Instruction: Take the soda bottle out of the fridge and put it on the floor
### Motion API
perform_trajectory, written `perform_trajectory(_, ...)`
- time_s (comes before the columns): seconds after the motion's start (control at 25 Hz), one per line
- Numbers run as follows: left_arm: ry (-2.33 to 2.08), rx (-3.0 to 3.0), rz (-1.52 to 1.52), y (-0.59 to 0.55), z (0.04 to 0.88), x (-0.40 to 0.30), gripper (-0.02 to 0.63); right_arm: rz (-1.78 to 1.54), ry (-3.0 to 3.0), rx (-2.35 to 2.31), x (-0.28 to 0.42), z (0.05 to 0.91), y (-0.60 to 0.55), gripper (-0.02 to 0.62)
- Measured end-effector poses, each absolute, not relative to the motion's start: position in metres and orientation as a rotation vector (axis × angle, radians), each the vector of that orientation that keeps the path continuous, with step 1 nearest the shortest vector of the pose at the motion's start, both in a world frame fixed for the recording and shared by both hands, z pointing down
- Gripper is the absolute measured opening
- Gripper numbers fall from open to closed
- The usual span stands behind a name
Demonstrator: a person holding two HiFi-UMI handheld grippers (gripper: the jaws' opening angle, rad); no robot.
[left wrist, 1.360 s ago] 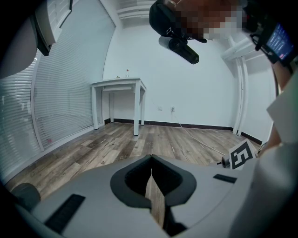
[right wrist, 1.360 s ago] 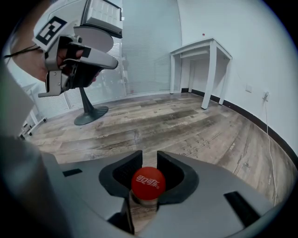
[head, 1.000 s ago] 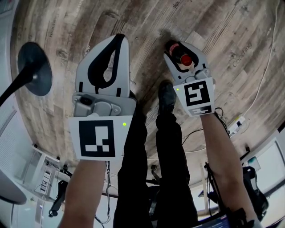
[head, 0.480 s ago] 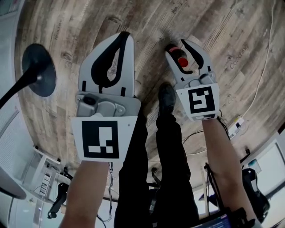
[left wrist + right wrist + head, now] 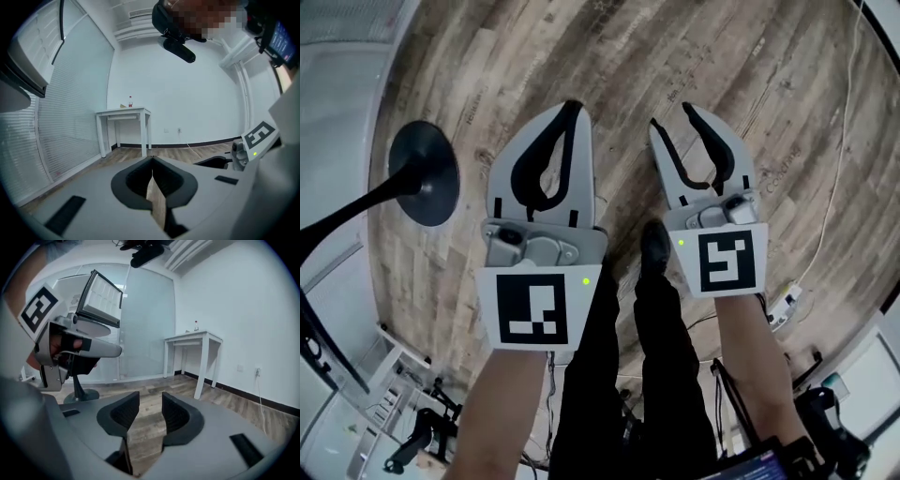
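The right claw (image 5: 673,117) hangs over the plank floor (image 5: 769,75), well to the right of the round black pedestal base (image 5: 427,173). Its jaws stand apart and are closing on nothing, with only bare floor showing between them. The left claw (image 5: 572,108), nearer the base, is pressed together at the tips and is also empty. No soda bottle shows on the floor around the base or under either claw. The only bottle in view is a small one (image 5: 196,326) far off on the white tabletop (image 5: 192,338) by the wall. It looks slim and pale with a reddish top, but is too small to tell whether it is the task's. If the soda bottle stands out of frame by the person's shoe (image 5: 654,246), the likely danger is a blind step or a swinging claw tipping it, so that it rolls across the smooth planks.
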State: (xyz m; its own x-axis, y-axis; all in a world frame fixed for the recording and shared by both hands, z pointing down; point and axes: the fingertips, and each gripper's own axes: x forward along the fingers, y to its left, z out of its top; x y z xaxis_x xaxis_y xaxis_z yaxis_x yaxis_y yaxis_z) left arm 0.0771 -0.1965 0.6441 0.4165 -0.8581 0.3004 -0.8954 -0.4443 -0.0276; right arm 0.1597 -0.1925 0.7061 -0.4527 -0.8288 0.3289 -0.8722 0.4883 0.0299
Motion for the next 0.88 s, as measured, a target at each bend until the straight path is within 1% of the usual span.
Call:
perform_trajectory(0.36,-1.738,2.596,0.203,-0.217,0.454,0.059,0.017,0.017,-2.569,1.552,0.135,0.489,-0.223,0.123)
perform_trajectory(0.56,-1.82,2.681,0.098,-0.212,0.333,0.05,0.017,-0.096,-2.651,1.612,0.119,0.361,-0.219,0.056)
perform_trajectory(0.72,-1.878,2.704,0.085,-0.195,0.252,0.041,0.017,-0.19,-2.699,1.627,0.107,0.263,-0.198,0.015)
perform_trajectory(0.88,-1.951,2.717,0.098,-0.169,0.172,0.028,0.017,-0.255,-2.739,1.652,0.096,0.173,-0.173,0.012)
